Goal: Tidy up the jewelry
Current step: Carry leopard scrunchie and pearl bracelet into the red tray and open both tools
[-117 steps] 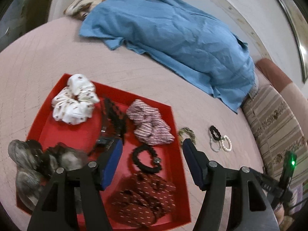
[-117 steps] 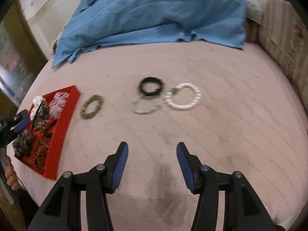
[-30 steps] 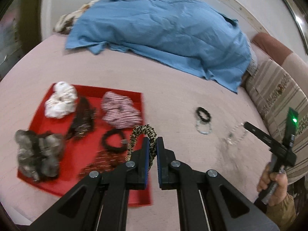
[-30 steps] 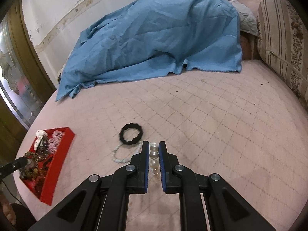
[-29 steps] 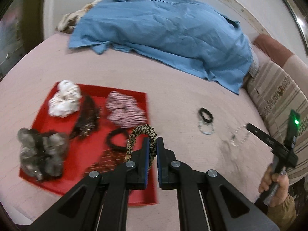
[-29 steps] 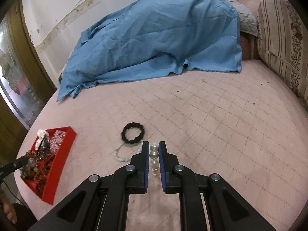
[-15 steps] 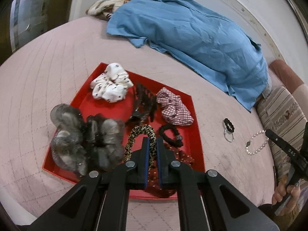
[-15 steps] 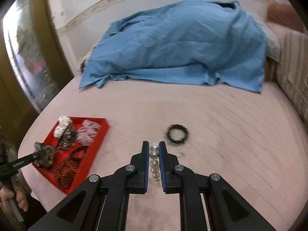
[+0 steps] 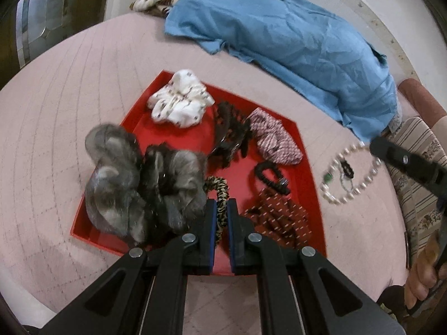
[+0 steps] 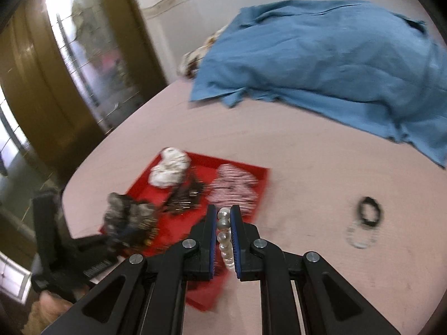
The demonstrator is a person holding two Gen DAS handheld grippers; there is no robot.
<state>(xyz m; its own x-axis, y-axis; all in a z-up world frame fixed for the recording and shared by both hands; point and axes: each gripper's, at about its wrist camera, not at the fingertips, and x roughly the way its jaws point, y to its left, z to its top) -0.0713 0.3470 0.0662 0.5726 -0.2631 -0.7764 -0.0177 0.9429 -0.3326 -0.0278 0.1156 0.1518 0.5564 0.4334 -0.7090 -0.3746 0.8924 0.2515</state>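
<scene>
— Left gripper (image 9: 220,217)?
— Clamped on the leopard-print fabric bracelet (image 9: 220,192) over the red tray's (image 9: 313,195) near edge.
— Right gripper (image 10: 224,240)?
— Pinching the round-beaded pearl bracelet (image 10: 225,237) by the tray's right edge.

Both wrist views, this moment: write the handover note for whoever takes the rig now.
Left claw: shut on the leopard-print band, low over the red tray beside the grey fur scrunchie.
Right claw: shut on the pearl bracelet, held in the air near the tray's right edge, not yet over it.
Done: scrunchies, hair claw and black band lie in the tray.
Left: release the band, drop the pearls in, then fetch the black bracelet and clear bead bracelet lying on the pink bedcover.
</scene>
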